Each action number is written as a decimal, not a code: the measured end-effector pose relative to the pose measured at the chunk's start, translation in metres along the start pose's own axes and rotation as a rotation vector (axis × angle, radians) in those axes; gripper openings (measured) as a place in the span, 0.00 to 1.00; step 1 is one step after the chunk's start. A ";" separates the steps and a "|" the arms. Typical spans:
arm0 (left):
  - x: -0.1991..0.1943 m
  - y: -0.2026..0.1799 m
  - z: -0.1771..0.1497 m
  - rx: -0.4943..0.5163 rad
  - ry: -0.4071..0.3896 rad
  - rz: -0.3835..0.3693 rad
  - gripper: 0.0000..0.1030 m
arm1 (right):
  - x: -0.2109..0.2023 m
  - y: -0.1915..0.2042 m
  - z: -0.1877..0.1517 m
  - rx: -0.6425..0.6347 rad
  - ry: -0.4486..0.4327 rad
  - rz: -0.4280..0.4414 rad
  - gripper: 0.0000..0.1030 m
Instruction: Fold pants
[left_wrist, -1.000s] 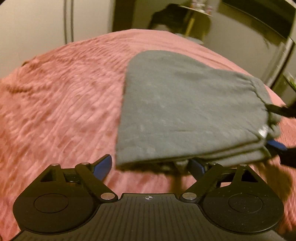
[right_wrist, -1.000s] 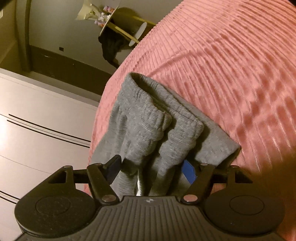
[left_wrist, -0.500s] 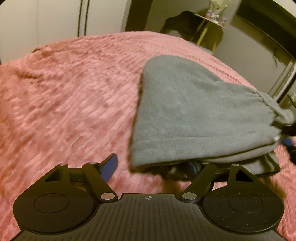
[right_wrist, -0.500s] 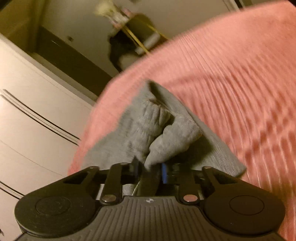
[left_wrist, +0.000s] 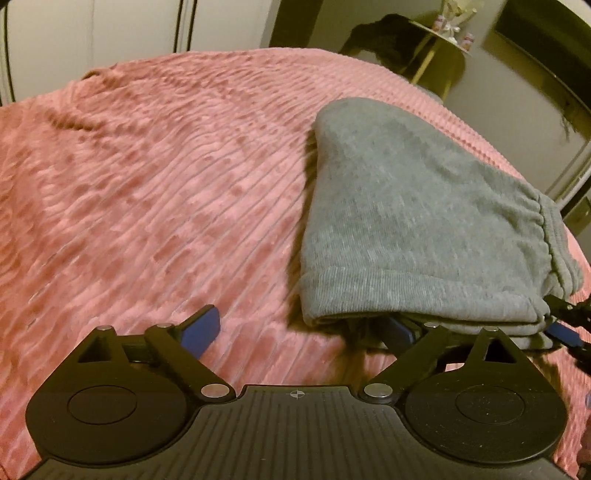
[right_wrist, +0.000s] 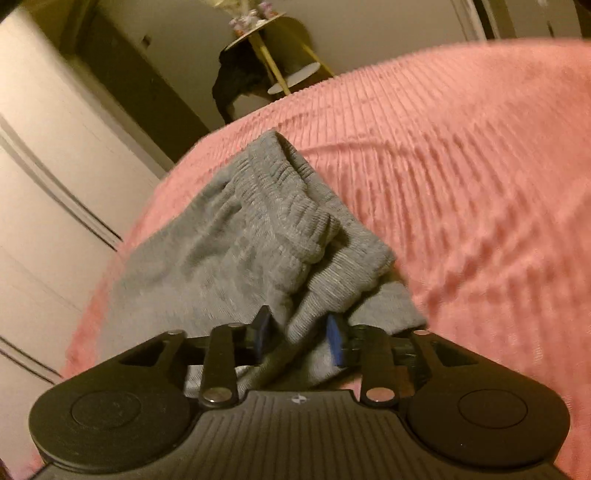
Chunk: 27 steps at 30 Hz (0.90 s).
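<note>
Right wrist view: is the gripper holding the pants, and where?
Nothing gripped: the right gripper has just been opening; a cuff fold of the grey pants lies loose between its jaws.

right gripper (right_wrist: 299, 334): jaws pinched nearly together on a bunched cuff half a second ago, now reopening, with grey cloth between the pads
left gripper (left_wrist: 301, 326): jaws narrowed slightly, then widened again
pants (left_wrist: 413, 221): folded stack now further right in the left wrist view

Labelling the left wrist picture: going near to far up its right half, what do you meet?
Gripper body → folded grey pants → pink ribbed bedspread → gold side table against the wall.
</note>
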<state>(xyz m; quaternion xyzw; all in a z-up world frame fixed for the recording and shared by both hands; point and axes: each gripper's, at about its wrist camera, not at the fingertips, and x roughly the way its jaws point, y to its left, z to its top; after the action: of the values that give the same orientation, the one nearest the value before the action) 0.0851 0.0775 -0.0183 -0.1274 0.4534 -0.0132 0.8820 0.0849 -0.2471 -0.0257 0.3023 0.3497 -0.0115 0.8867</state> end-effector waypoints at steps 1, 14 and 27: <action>-0.001 -0.001 -0.001 0.009 0.006 0.002 0.93 | -0.009 0.010 -0.003 -0.070 -0.024 -0.058 0.51; -0.041 -0.032 -0.019 0.144 0.014 0.019 0.99 | -0.082 0.054 -0.078 -0.522 -0.012 -0.218 0.96; -0.060 -0.061 -0.041 0.266 -0.018 0.042 0.99 | -0.080 0.070 -0.093 -0.608 -0.066 -0.252 0.96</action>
<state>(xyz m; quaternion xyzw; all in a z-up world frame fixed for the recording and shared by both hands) 0.0227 0.0179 0.0209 0.0001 0.4425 -0.0537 0.8952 -0.0169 -0.1547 0.0078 -0.0225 0.3429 -0.0257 0.9388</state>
